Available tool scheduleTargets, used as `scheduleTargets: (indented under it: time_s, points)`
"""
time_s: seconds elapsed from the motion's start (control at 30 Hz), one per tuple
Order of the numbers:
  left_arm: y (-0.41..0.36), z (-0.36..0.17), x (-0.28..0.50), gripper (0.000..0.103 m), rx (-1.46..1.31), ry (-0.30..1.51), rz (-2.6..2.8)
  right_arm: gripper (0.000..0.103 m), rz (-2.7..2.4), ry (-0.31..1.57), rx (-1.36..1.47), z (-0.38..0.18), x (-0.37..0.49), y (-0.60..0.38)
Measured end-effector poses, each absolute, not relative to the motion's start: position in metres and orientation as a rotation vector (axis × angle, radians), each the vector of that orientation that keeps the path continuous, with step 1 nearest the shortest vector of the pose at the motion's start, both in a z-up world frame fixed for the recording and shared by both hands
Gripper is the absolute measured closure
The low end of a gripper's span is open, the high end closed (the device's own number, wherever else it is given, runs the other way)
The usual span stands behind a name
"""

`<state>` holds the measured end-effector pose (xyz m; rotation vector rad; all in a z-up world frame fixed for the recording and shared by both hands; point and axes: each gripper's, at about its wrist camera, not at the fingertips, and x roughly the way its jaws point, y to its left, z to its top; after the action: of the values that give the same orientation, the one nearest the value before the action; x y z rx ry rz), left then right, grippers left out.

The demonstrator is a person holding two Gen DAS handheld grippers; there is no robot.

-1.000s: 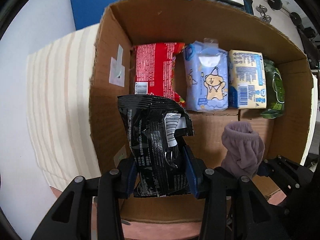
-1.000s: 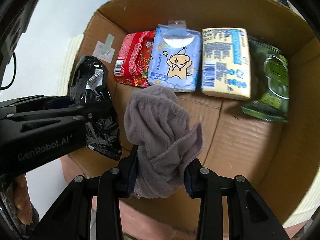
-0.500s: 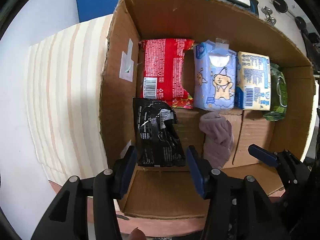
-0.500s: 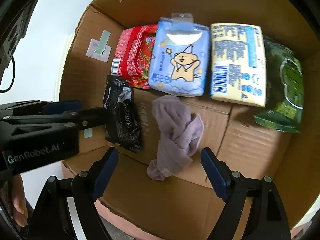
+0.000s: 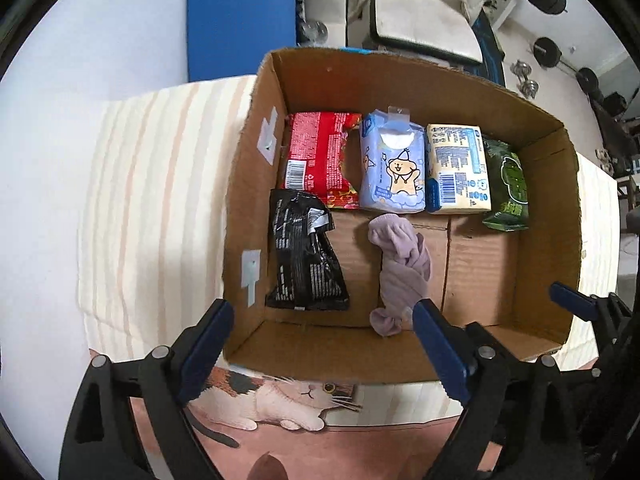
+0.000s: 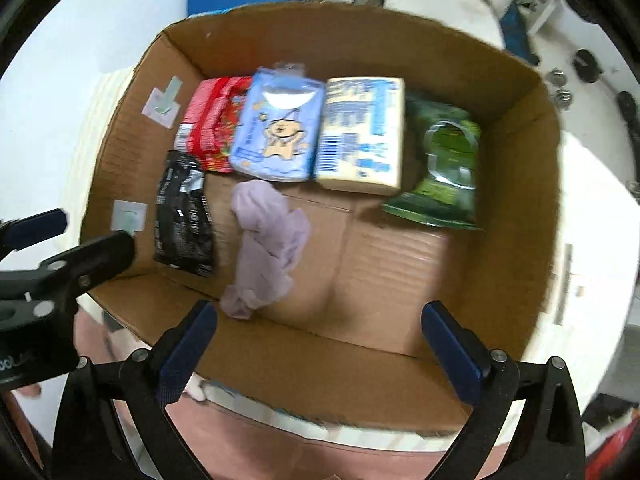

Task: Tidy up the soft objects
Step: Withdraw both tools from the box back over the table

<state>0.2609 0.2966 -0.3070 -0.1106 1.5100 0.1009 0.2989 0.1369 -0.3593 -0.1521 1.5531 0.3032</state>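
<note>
Both grippers, left gripper [image 5: 322, 346] and right gripper [image 6: 318, 342], hang empty, jaws opening wide, above the brown cardboard box [image 5: 552, 184]. Below our left tips lies the crinkled black foil packet [image 5: 302, 252], below our right the limp mauve sock [image 6: 266, 240], with four soft packs in a row beyond. We judge the packing nearly done.

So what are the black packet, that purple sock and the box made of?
Black packet: looks like glossy plastic film; it crinkles and glints. Purple sock: soft knit fabric, matte, with ribbing and limp folds. Box: plain brown corrugated cardboard, with fluting lines on its floor.

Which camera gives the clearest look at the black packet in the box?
The left wrist view: the black packet lies sharp and whole, its print visible. The right wrist view shows it whole too, but motion-blurred and near the frame's left side.
</note>
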Motion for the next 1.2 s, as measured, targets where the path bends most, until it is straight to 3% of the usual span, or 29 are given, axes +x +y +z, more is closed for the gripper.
scheduleTargets:
  time_s: [0.5,0.77,1.03,1.2]
  points:
    - [0.25,-0.254,0.22,0.011,-0.103,1.35,0.103,0.0,0.312,1.414,-0.055,-0.299,0.254,0.088]
    - [0.153,-0.227,0.246,0.011,0.078,1.297,0.04,0.0,0.296,1.365,0.119,-0.274,0.246,-0.004]
    - [-0.015,-0.278,0.304,0.011,0.422,1.354,-0.087,0.0,-0.003,1.431,0.228,-0.319,0.247,-0.179]
    - [-0.071,-0.334,0.323,0.011,0.542,1.405,-0.081,0.0,-0.129,1.451,0.296,-0.347,0.241,-0.258]
